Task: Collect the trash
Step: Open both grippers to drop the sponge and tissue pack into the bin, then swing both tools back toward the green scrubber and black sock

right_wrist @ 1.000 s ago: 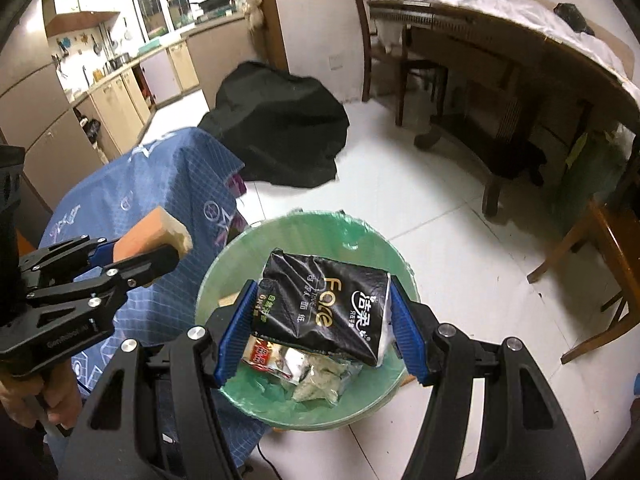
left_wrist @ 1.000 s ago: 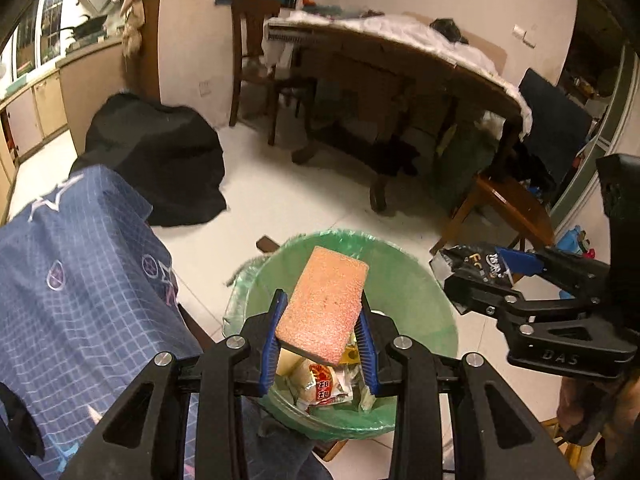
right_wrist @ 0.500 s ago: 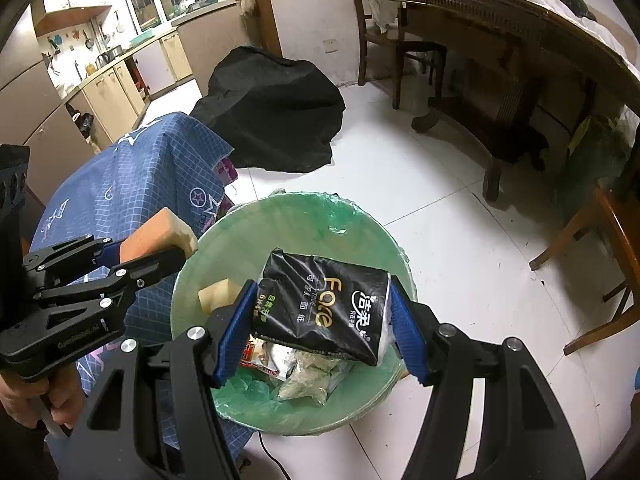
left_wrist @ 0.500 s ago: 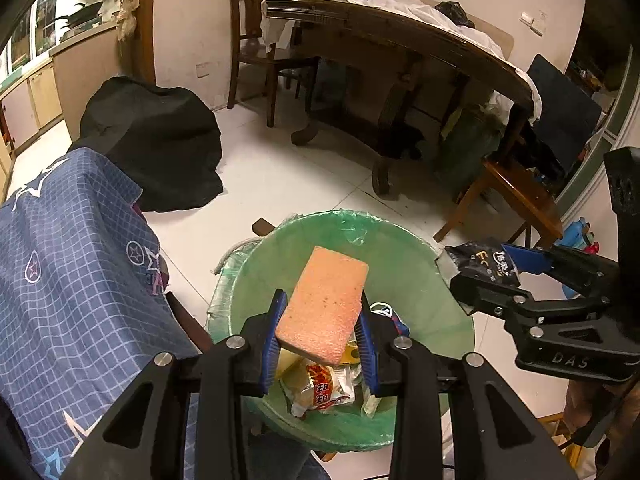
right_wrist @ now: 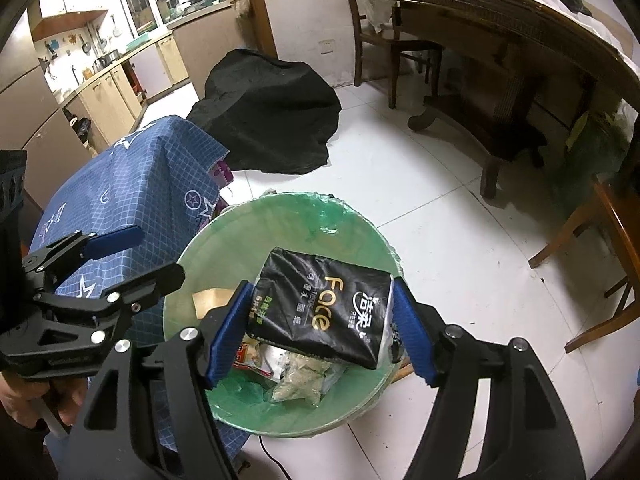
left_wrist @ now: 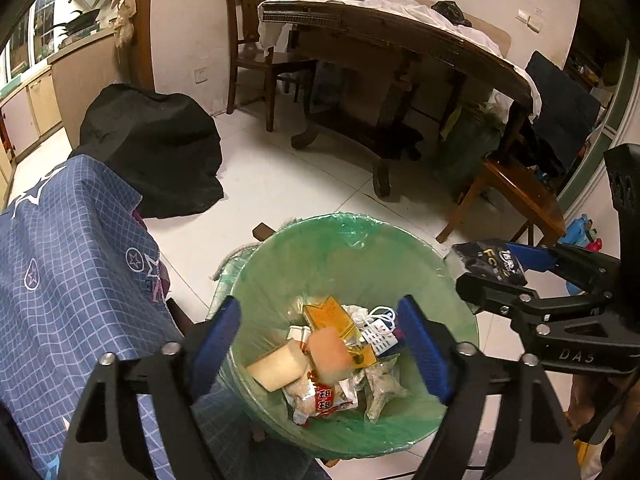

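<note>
Obs. Orange sponge was no longer in any grip: blurred, mid-drop, below and between the left gripper fingers, just above the rubbish heap. The left jaws had just been opening and stood wide, with nothing between the pads. Judgement: released there on purpose, with both fingertips inside the rim so the sponge could only fall in.

Green-lined bin sat directly beneath both pairs of fingers. Under the left fingertips lay a beige block and snack wrappers, so some trash was already collected.

Black tissue pack sat between the right gripper fingers, tilted, far end high, near corner sagging toward the bin. The right jaws had just been opening a little, with the pack between them. The pack was sharp, not smeared; the left-hand pad lay against its edge and the right-hand pad met its crinkled clear end. Judgement: a loosening pinch, not yet a drop. It was held over the bin mouth rather than beyond the rim so that letting go would need no further travel.

Outward: a blue checked cloth hung just beside the left finger, touching the bin's side; white tile floor lay beyond the fingertips.

Risk: the wide pack could catch the rim on the right-hand finger's side.
</note>
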{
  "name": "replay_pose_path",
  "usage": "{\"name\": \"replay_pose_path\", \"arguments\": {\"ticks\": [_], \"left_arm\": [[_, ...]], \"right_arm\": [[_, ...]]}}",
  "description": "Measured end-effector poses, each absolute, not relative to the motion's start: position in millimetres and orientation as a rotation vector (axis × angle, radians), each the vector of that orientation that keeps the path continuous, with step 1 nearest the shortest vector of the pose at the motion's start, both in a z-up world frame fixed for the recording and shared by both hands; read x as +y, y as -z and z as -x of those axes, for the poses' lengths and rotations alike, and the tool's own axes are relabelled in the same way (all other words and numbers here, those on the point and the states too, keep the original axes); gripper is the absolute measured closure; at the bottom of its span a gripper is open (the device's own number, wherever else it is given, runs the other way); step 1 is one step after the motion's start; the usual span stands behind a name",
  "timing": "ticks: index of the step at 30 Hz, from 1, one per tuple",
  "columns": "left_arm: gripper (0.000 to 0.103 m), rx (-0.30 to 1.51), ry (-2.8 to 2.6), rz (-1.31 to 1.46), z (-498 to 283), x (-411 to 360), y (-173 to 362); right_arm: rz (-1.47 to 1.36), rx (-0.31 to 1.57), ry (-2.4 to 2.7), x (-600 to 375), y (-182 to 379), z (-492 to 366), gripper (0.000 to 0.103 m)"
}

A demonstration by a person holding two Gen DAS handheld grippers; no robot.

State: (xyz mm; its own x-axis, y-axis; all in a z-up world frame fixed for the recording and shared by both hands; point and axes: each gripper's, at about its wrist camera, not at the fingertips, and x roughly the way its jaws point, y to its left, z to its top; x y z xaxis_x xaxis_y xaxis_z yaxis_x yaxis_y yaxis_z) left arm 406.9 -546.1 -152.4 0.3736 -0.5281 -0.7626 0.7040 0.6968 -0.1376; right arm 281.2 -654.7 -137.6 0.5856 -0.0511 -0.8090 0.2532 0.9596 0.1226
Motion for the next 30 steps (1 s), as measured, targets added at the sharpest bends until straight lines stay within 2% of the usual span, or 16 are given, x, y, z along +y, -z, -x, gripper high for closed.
{"name": "replay_pose_path", "arguments": {"ticks": [5,18,30], "left_arm": [[0.02,0.893,0.774,-0.225,-412,-540,157],[0.02,0.877,0.758,-0.239,-406,-536,156],[0.02,0.758,0.647,-0.241,-390,-458,132]], "right_arm": [[-0.267,0.91,0.182,-662,136,-276,0.032],[-0.269,0.871,0.182,-661,128,-269,0.032],[-0.235,0.737,0.14,-609,107,-235,0.026]]}}
